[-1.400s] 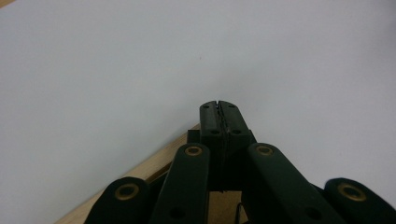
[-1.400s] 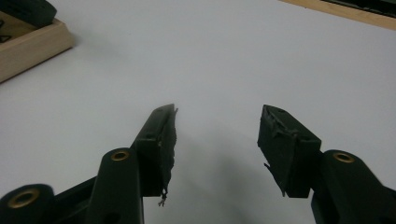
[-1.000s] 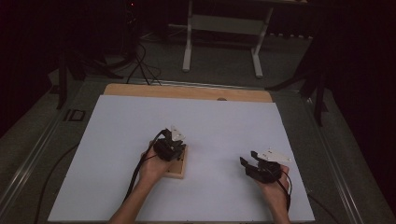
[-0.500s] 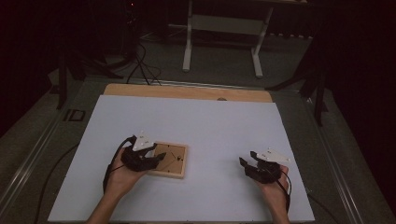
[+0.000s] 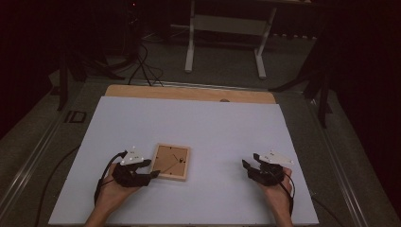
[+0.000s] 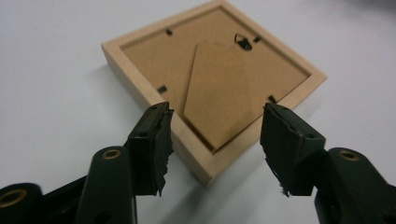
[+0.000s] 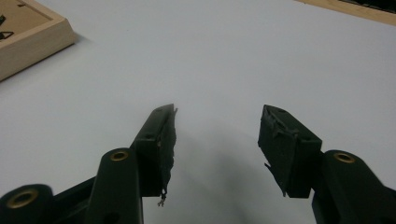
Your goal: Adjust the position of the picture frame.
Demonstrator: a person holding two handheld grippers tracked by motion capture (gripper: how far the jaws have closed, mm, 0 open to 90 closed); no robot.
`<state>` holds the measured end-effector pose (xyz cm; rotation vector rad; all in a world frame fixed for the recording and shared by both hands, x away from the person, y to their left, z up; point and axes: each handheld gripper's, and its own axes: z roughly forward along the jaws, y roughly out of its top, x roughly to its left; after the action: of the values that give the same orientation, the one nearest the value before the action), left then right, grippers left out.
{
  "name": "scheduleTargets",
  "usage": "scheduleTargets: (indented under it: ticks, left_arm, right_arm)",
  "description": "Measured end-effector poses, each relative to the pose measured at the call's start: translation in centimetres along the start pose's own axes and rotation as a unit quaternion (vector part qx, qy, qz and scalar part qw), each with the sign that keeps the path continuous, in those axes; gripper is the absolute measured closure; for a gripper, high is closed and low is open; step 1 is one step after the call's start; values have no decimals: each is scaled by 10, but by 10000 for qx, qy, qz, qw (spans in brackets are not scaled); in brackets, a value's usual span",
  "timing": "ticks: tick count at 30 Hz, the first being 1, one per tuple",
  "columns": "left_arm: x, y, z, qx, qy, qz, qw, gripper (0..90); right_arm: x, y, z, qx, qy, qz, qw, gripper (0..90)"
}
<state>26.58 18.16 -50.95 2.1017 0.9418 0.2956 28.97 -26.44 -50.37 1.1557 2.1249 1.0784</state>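
The left gripper point(image 6: 215, 140) has its two black jaws spread wide, and they have just been opening. Nothing is pinched. The jaw pads look rough and torn at the edges, like chewed rubber. One corner of a wooden picture frame point(image 6: 210, 79) pokes into the gap between them, but the pads do not press on it.

The picture frame lies flat on its face, back side up. Its rim is pale, smooth wood with square corners. Inside the rim sits a brown cardboard back with a folded stand flap point(image 6: 224, 93) shaped like a long wedge. Near the far corner there is a small dark metal hanger point(image 6: 243, 42), and little dark clips hold the cardboard in.

The right gripper point(image 7: 217, 140) rests well apart from the frame, jaws spread wide and empty too.

Everything sits on a white sheet point(image 5: 213, 123) on the table. A strip of light wood point(image 5: 189, 93), maybe the tabletop, shows along the far edge.
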Motion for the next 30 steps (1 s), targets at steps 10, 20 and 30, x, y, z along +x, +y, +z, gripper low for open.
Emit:
scheduleTargets:
  ticks: [10, 20, 30]
  left_arm:
    - [1, -9, 11, 430, 44, 227, 9988, 378]
    - [2, -9, 22, 602, -36, 348, 9976, 365]
    - [-13, 3, 36, 737, 137, 710, 9947, 417]
  right_arm:
    - [-1, 0, -2, -43, 10, 15, 10000, 453]
    - [-1, 0, -1, -41, 31, 4, 10000, 453]
    - [0, 0, 0, -29, 44, -3, 10000, 452]
